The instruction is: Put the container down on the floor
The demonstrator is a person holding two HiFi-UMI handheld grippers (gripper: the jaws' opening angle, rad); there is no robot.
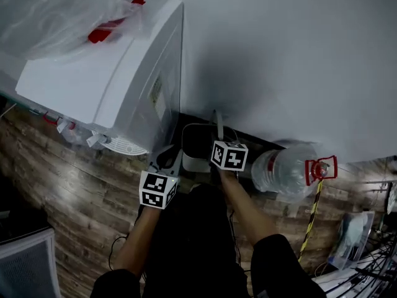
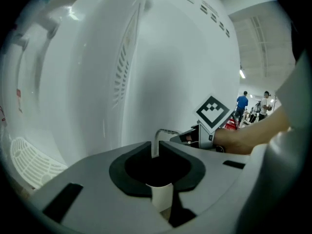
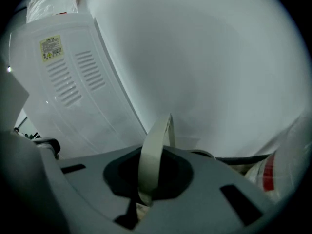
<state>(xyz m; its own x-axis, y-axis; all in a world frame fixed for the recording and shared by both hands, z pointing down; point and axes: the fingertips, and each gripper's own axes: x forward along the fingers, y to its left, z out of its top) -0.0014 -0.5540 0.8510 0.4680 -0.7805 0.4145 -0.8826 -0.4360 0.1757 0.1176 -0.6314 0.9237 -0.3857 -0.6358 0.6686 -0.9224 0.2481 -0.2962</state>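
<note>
While the left gripper [image 2: 161, 182] clamps its rim and the right gripper [image 3: 147, 182] pinches its pale strap handle [image 3: 155, 143], the white plastic container [image 1: 193, 164] hangs low by the far wall [image 1: 279, 54]. Lowering looks nearly done. Next, seat it flat on the wooden floor [image 1: 80, 185].

Upper left of the head view: a dispenser [image 1: 105, 85] in smooth, glossy white plastic, with a crinkled clear plastic bag [image 1: 49, 11] over its top. The wall [image 1: 285, 61] is matt white. The floor [image 1: 74, 191] looks like brown wood planks with visible grain. At right, a bottle [image 1: 282, 169] of clear, shiny plastic. At centre, the container [image 1: 197, 164] is smooth off-white plastic; its handle [image 3: 152, 160] is a thin matt strip. The left gripper [image 2: 157, 151] and right gripper [image 3: 156, 152] have matt grey plastic bodies.
</note>
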